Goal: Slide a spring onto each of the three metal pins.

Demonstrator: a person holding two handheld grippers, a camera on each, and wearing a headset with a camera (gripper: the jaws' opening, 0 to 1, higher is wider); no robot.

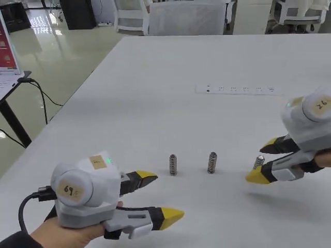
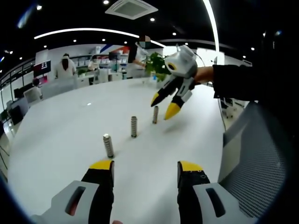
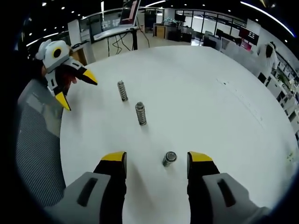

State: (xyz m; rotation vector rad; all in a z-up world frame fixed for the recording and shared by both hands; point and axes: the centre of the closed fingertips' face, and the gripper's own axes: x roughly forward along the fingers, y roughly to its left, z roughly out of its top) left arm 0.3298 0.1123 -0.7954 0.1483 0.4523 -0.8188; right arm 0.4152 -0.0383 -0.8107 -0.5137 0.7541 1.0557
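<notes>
Three short metal pins stand in a row on the white table (image 1: 155,93), each with a coiled spring around it: the left pin (image 1: 173,164), the middle pin (image 1: 212,162) and the right pin (image 1: 258,163). My right gripper (image 1: 262,160) is open, its yellow-tipped jaws either side of the right pin (image 3: 169,158) without touching it. My left gripper (image 1: 163,197) is open and empty, low near the table's front edge, short of the left pin (image 2: 108,145). The left gripper view also shows the middle pin (image 2: 134,126), the far pin (image 2: 155,114) and the right gripper (image 2: 168,105).
A white power strip (image 1: 235,89) lies flat further back on the table. The table's left edge (image 1: 62,111) drops to a shiny floor with a dark stand and cable (image 1: 36,85). Chairs (image 1: 186,18) stand beyond the far edge.
</notes>
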